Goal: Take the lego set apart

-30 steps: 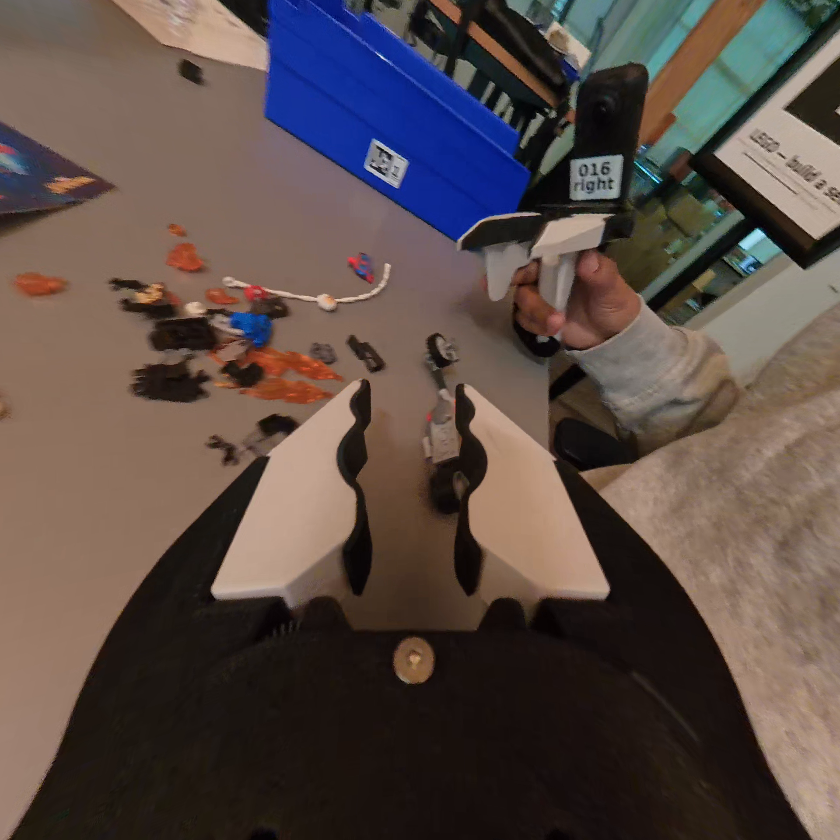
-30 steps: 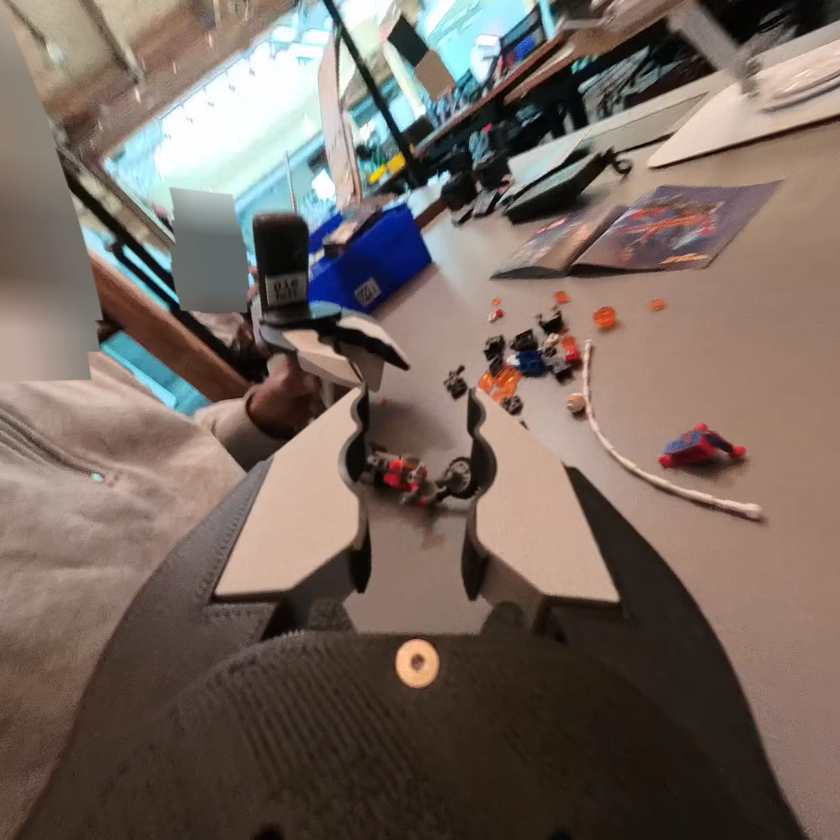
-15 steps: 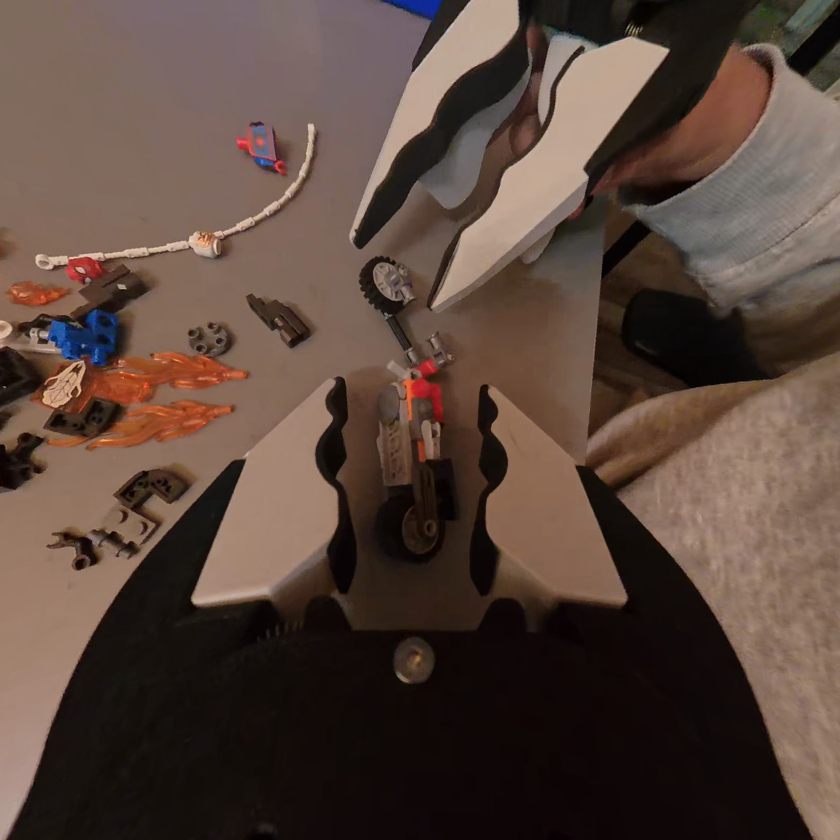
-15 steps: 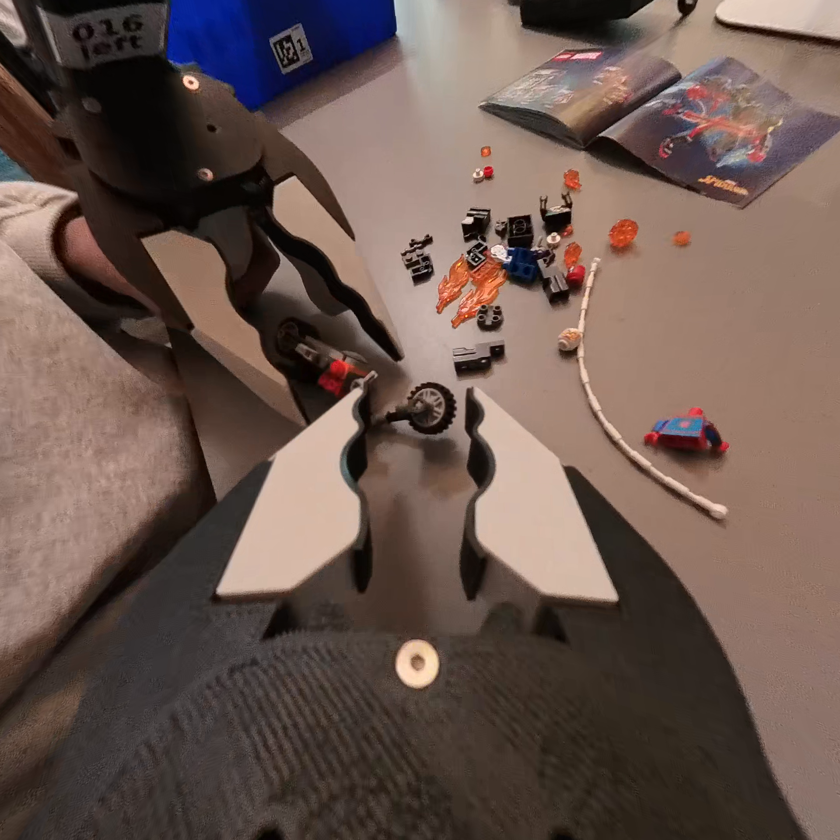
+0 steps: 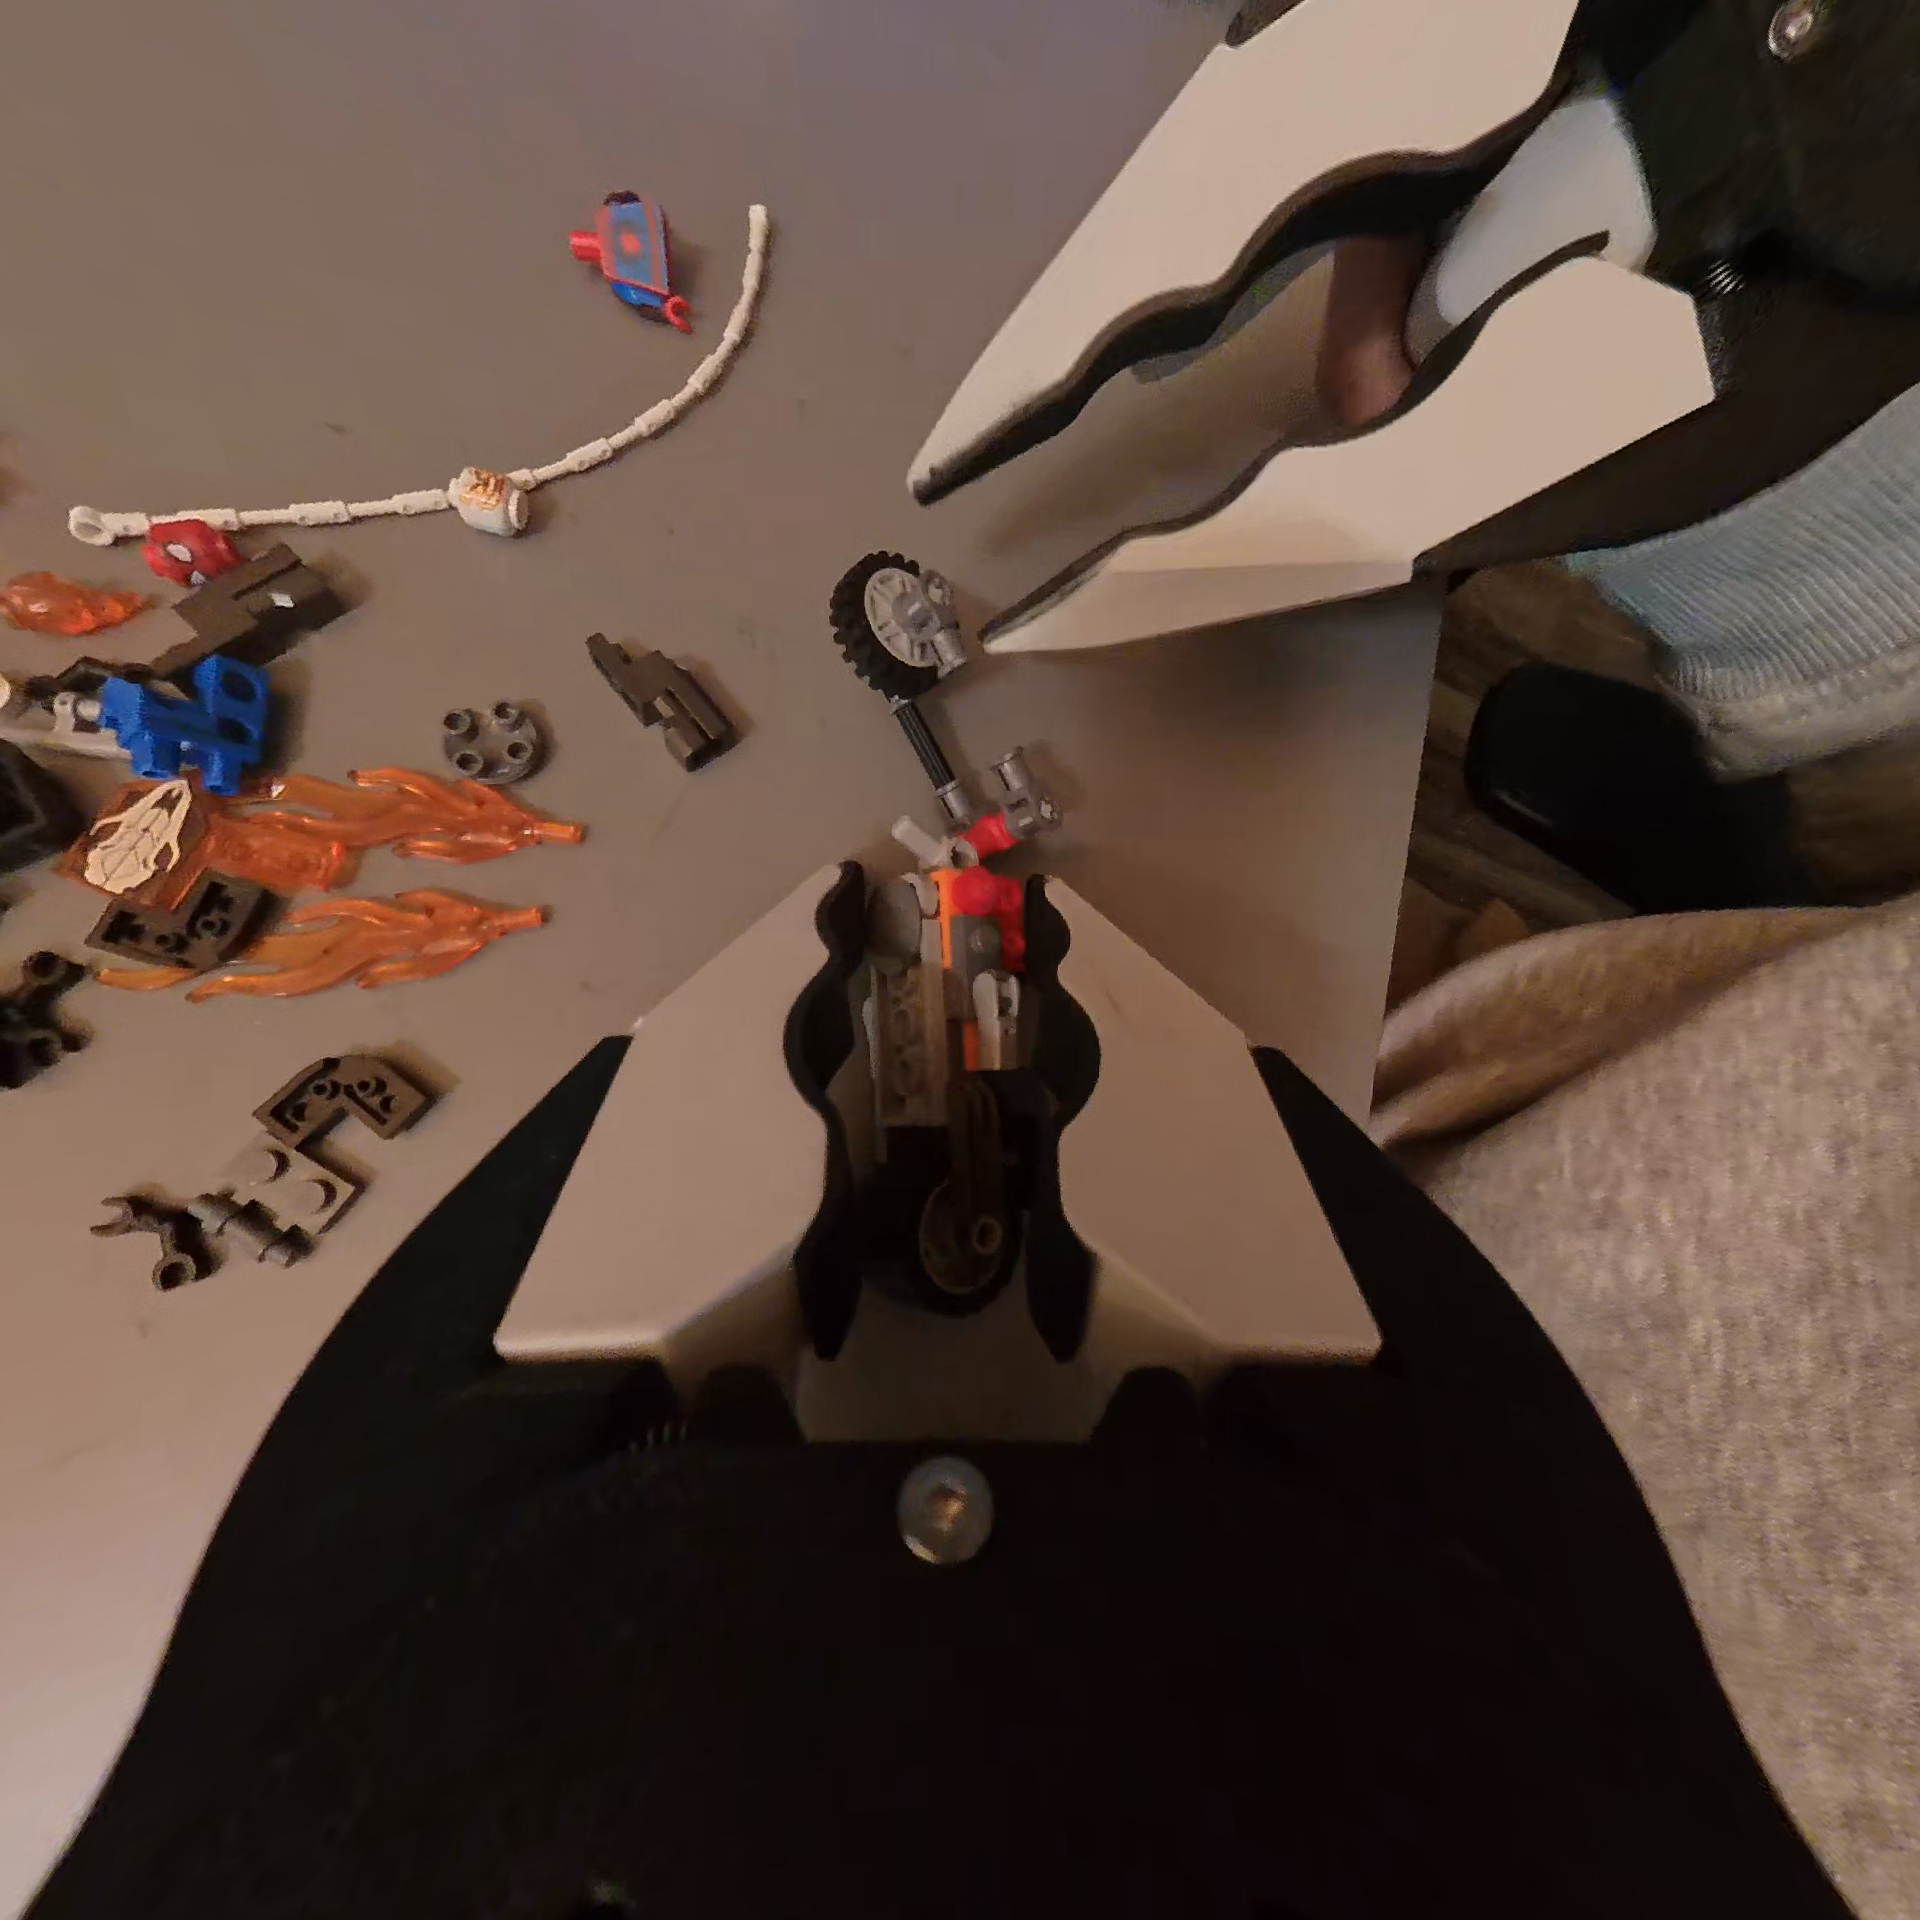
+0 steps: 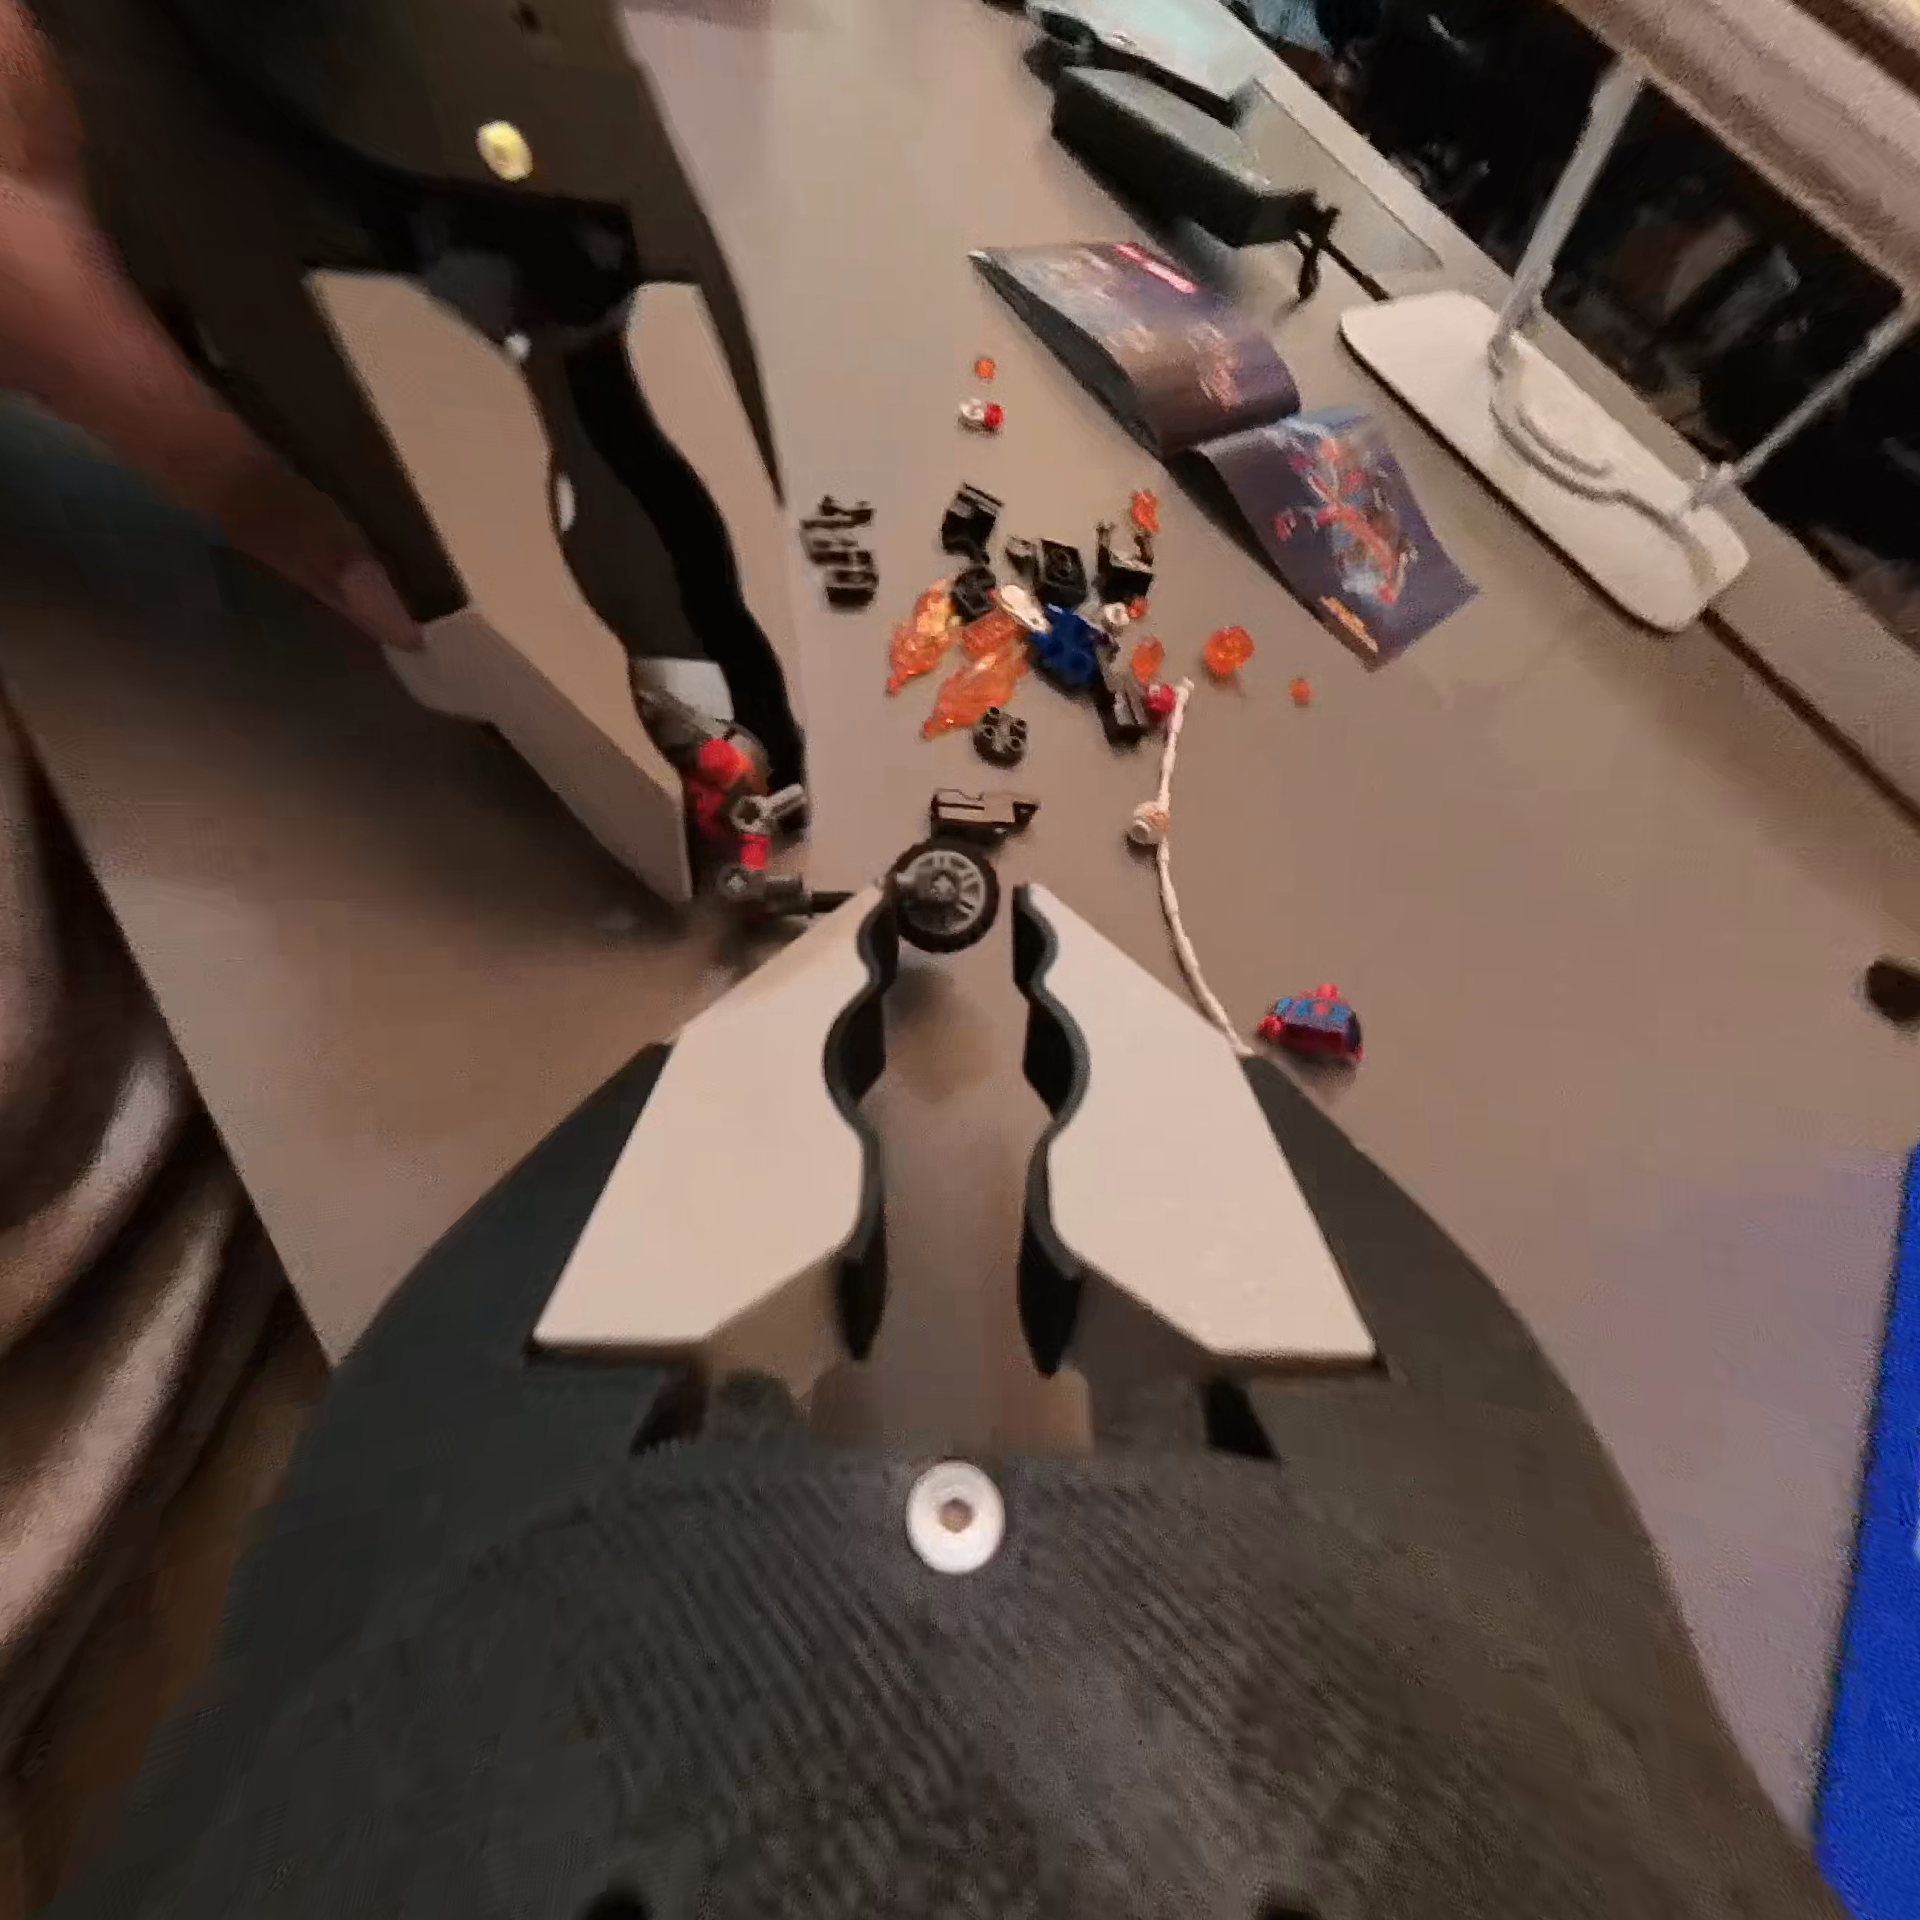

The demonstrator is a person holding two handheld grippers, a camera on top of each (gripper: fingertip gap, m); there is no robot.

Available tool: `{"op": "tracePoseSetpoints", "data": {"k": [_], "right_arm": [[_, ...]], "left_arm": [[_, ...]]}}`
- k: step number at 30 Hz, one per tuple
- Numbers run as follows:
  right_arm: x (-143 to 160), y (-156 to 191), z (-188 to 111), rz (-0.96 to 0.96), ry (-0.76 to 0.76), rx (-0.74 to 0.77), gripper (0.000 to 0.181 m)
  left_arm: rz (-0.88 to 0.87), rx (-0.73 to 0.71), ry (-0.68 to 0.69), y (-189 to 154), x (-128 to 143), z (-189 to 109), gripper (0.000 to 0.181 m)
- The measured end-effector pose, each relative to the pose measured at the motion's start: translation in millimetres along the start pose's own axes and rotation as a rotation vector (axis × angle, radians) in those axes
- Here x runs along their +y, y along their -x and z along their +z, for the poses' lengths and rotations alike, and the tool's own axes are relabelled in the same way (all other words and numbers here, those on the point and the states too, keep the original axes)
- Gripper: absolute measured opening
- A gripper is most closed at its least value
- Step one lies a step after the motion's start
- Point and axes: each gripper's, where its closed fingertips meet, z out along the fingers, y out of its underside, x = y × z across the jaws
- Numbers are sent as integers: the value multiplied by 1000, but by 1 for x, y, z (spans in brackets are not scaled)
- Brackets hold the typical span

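A small lego motorcycle point(image 5: 935, 1018) with a grey, orange and red body lies on the grey table point(image 5: 727, 125). My left gripper point(image 5: 945, 883) is shut on its body, with the rear wheel deep between the fingers. The black front wheel point(image 5: 899, 623) sticks out ahead on a thin fork. My right gripper point(image 5: 951, 561) is open, with one fingertip beside the wheel hub. In the right wrist view the wheel point(image 6: 945, 894) sits just past my right gripper's point(image 6: 948, 902) open tips. My left gripper point(image 6: 743, 831) holds the motorcycle point(image 6: 717, 779) at the left.
Loose pieces lie to the left: orange flames point(image 5: 416, 831), a blue brick point(image 5: 192, 717), a white chain point(image 5: 623, 447), a red-blue minifigure torso point(image 5: 629, 255) and dark plates point(image 5: 348, 1101). The table edge point(image 5: 1403, 935) is close on the right. A booklet point(image 6: 1330, 520) and a blue bin point(image 6: 1870, 1558) stand farther off. About 6 cm separates my left fingertips from my right. It is some 7 cm from my right tips to the white chain point(image 5: 623, 447). It turns up in the right wrist view point(image 6: 1162, 925) as well.
My left gripper has closed on the motorcycle body. My right gripper has come lower and nearer, so its tips now flank the front wheel.
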Motion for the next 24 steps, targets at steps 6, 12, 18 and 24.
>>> {"op": "tracePoseSetpoints", "data": {"k": [6,12,18,24], "right_arm": [[-9,-9,7,484,-47,-29,17],[-33,-12,12,751,-215,-89,16],[-36,-11,17,850,-235,-153,23],[-29,-15,19,741,-162,-62,2]], "left_arm": [[-49,-109,-43,13,-4,-4,29],[20,-226,-123,17,-16,-12,29],[124,-333,-96,19,-13,-12,29],[122,-297,-145,12,-19,-15,26]]}}
